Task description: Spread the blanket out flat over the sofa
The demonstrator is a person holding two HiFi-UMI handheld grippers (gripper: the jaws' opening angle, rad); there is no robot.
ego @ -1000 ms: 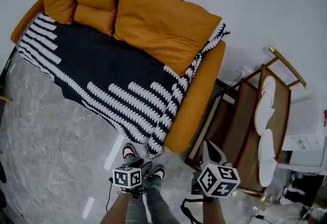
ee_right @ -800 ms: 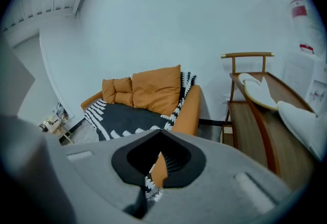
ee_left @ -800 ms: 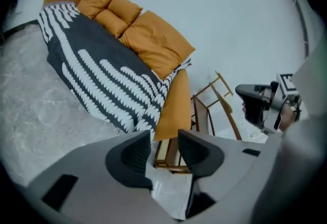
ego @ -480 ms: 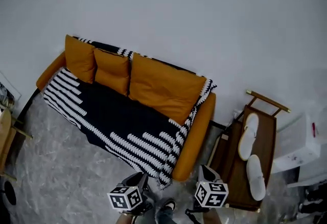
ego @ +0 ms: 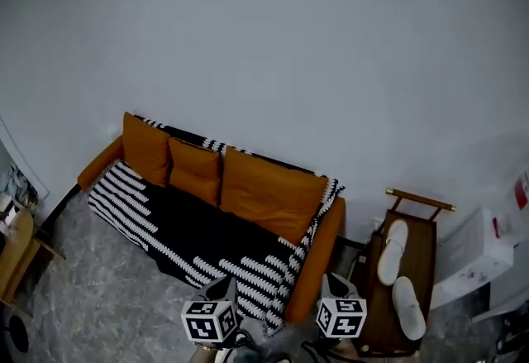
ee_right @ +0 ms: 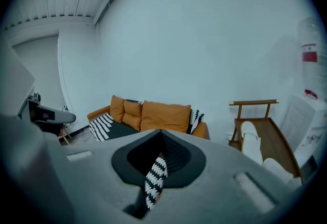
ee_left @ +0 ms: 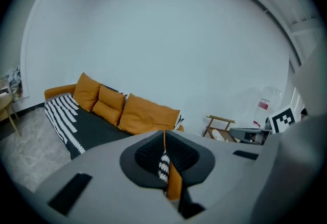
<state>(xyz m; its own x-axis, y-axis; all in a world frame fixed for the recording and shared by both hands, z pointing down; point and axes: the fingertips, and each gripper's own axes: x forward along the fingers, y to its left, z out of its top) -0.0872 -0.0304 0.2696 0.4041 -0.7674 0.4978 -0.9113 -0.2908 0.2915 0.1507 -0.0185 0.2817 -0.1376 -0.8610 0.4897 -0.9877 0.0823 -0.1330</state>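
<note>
The black-and-white striped blanket [ego: 202, 236] lies flat over the orange sofa [ego: 324, 239] against the far wall, while near the person the left gripper [ego: 224, 288] is closing its jaws on nothing and the right gripper [ego: 334, 284] holds its jaws almost together and empty, probably because the spreading looks done.

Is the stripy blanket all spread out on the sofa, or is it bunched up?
Spread out: the blanket covers the sofa seat and drapes over its front.
</note>
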